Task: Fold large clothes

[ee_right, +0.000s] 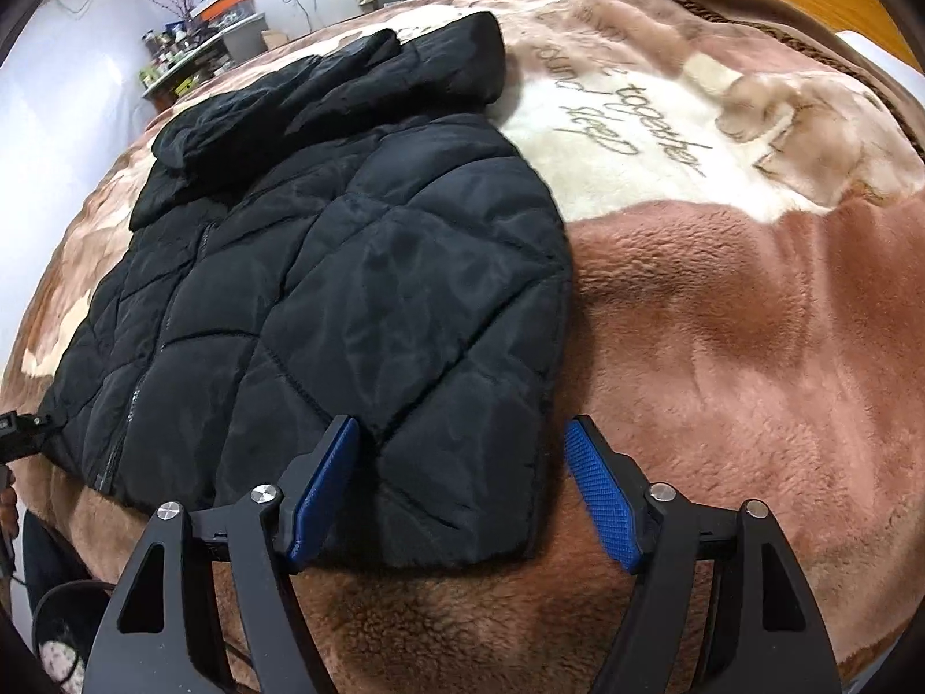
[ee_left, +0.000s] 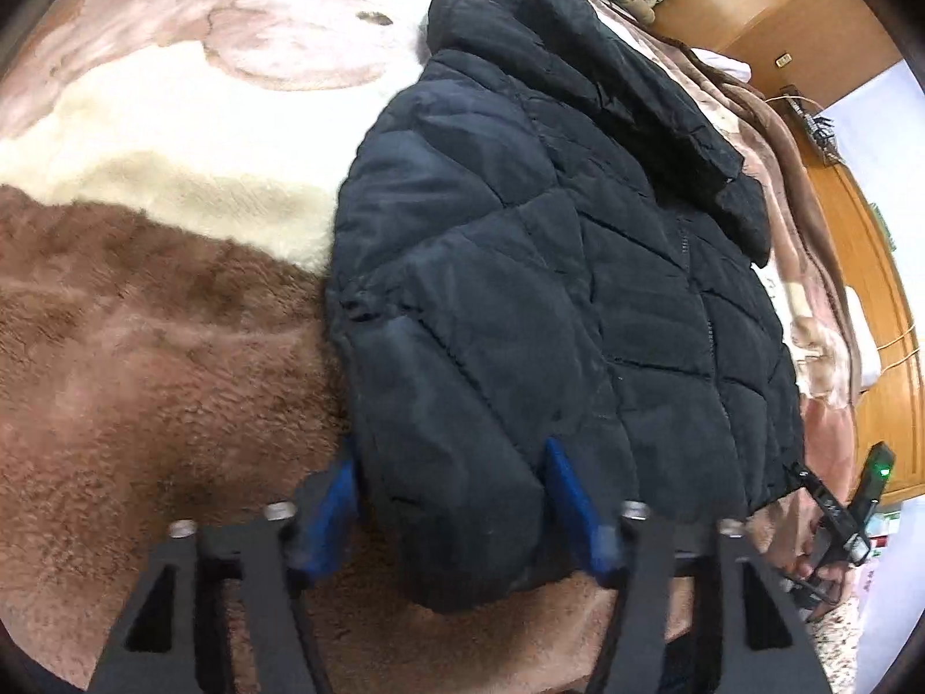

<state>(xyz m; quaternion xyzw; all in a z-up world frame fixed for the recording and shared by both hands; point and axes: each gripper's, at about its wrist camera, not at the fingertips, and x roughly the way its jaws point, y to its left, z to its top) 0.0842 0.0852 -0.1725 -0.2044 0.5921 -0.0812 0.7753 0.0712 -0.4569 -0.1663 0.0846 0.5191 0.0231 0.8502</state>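
A black quilted puffer jacket (ee_left: pixel 520 289) lies flat, front up, on a plush brown and cream blanket (ee_left: pixel 144 347), with its hood at the far end. My left gripper (ee_left: pixel 450 448) straddles the jacket's near left corner; both blue pads (ee_left: pixel 341 497) sit against the puffy fabric that fills the gap. In the right wrist view the same jacket (ee_right: pixel 347 289) spreads ahead. My right gripper (ee_right: pixel 462 422) stands open around its near right corner. One of its pads (ee_right: pixel 324 486) rests over the fabric, while the other pad (ee_right: pixel 601 497) is clear of the jacket's edge.
The blanket (ee_right: pixel 722 347) covers a bed and carries printed lettering (ee_right: pixel 630 121). Wooden furniture (ee_left: pixel 809 11) stands past the bed's far side. A cluttered shelf (ee_right: pixel 191 52) with bottles is against the wall. A hand (ee_left: pixel 815 567) holds the other gripper at the bed's near edge.
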